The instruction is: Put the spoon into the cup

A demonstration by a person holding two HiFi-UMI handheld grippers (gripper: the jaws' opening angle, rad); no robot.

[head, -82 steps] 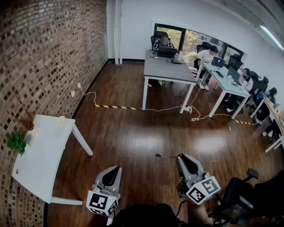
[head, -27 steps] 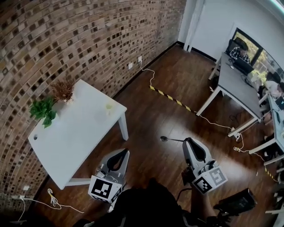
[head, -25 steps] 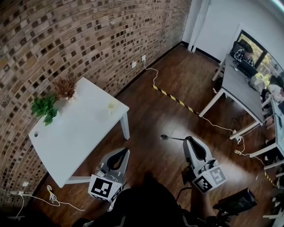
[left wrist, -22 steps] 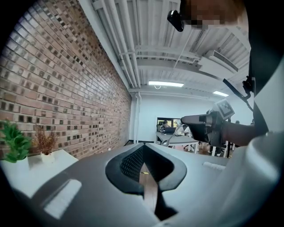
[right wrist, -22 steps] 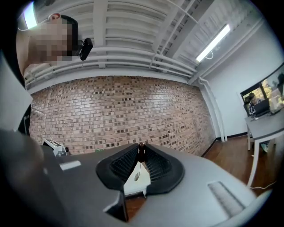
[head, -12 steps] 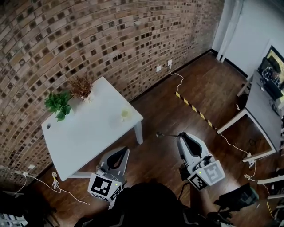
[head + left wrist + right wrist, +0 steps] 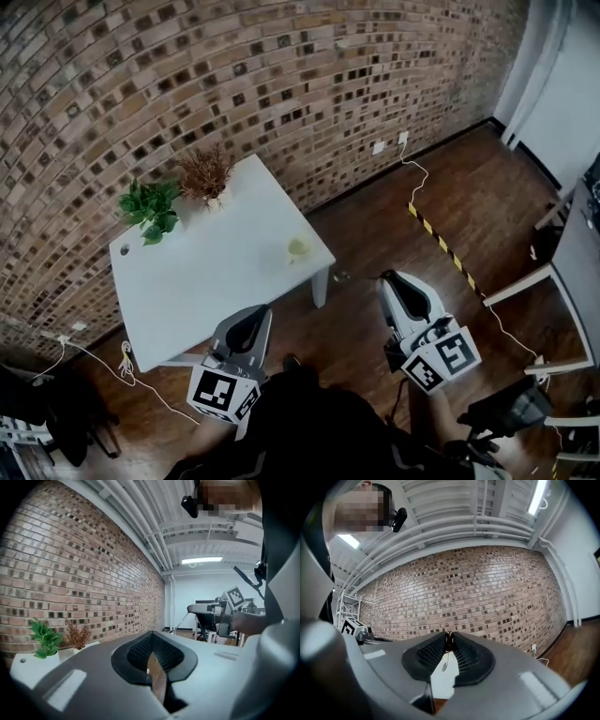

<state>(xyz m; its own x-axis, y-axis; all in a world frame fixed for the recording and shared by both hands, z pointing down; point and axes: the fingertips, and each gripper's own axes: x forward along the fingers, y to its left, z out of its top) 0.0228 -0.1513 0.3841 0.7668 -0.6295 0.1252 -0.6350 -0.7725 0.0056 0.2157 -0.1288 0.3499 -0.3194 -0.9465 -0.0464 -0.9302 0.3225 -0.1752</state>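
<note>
- Right claw (image 7: 384, 276) (image 7: 448, 638): grey hand-held two-jaw tool with a black-and-white marker cube (image 7: 441, 361) at its rear; jaws closed on the handle of the spoon; points roughly level toward the brick wall
- Slim dark metal spoon (image 7: 342, 276) (image 7: 448, 642): gripped by the handle in the right claw, bowl end forward; in the head view it juts out over the floor just off the desk's near right corner, near the cup but apart from it, not inside it; seen end-on in the right gripper view
- Small pale yellow-green translucent cup (image 7: 297, 248): upright on the desk, close to the right edge near the corner; contents cannot be told
- Left claw (image 7: 255, 310) (image 7: 151, 654): matching grey tool; jaws drawn together with nothing between them, only a thin slit showing; sits by the desk's near edge in the head view
- White rectangular desk (image 7: 206, 281) (image 7: 21, 660) with white legs: set against the wall, carrying the cup and two plants
- Green leafy plant (image 7: 150, 208) (image 7: 44, 638) in a white pot: far left corner of the desk
- Dried brown plant (image 7: 206, 175) (image 7: 76, 634): just beside the green one, by the wall
- Red-brown brick wall (image 7: 234, 75): behind the desk
- Dark wooden floor (image 7: 450, 206): bears a yellow-and-black striped tape (image 7: 439, 239) and a white cable (image 7: 89, 361)
- Person in dark clothing (image 7: 309, 436): lower edge of the head view
</note>
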